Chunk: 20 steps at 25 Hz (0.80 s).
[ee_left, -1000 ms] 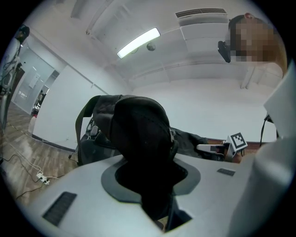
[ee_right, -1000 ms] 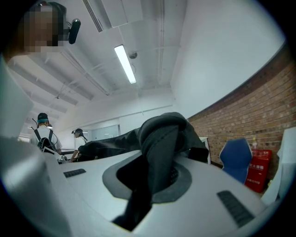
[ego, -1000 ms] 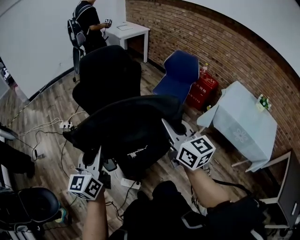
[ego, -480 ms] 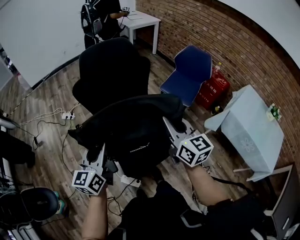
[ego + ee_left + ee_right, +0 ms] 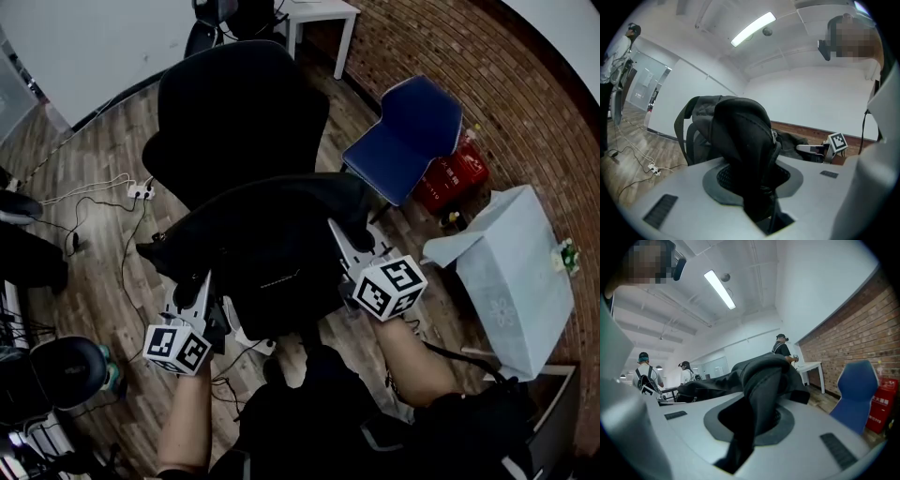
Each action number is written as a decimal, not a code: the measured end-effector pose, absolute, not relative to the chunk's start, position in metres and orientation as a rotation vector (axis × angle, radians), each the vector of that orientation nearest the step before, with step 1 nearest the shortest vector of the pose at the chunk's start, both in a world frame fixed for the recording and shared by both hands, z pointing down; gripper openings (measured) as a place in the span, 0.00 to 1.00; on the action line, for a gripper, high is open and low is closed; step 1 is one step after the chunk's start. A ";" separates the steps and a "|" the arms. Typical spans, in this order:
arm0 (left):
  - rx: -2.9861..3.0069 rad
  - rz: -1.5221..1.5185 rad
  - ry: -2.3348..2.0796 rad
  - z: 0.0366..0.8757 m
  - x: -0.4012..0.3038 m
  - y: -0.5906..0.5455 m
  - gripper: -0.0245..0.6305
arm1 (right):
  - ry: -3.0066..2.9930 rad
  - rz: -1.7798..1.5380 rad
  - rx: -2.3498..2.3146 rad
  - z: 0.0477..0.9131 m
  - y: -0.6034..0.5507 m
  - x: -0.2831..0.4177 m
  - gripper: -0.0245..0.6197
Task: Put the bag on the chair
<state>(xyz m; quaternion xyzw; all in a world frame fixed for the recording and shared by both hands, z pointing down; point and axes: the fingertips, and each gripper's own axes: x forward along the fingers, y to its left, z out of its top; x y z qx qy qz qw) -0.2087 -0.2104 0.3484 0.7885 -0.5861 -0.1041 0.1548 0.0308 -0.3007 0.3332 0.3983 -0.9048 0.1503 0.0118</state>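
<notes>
A big black bag (image 5: 267, 248) hangs in the air between my two grippers, in front of the black office chair (image 5: 234, 112). My left gripper (image 5: 192, 291) is shut on the bag's left edge; black fabric (image 5: 745, 159) fills its jaws. My right gripper (image 5: 349, 246) is shut on the bag's right edge, with dark cloth (image 5: 757, 394) pinched between its jaws. The bag hides the chair's seat; only the backrest shows above it.
A blue chair (image 5: 408, 136) stands to the right by the brick wall, with a red extinguisher box (image 5: 455, 178) beside it. A table under a pale cloth (image 5: 516, 272) is at the right. Cables and a power strip (image 5: 141, 190) lie on the wood floor at left. A white table (image 5: 319, 14) stands at the back.
The bag and both grippers have come closer to the black office chair. The whole room has slid down and right in the head view. Both grips are unchanged.
</notes>
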 end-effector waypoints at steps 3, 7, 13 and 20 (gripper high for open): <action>2.227 -0.280 -1.699 0.361 -0.211 -0.226 0.24 | -2.813 0.486 1.220 0.347 -0.321 0.027 0.11; 2.177 -0.257 -1.726 0.384 -0.214 -0.239 0.24 | -2.802 0.509 1.184 0.371 -0.341 0.021 0.11; 2.132 -0.237 -1.737 0.417 -0.215 -0.261 0.23 | -2.781 0.529 1.139 0.405 -0.371 0.016 0.11; 2.062 -0.201 -1.755 0.458 -0.223 -0.281 0.23 | -2.747 0.588 1.098 0.450 -0.398 0.003 0.11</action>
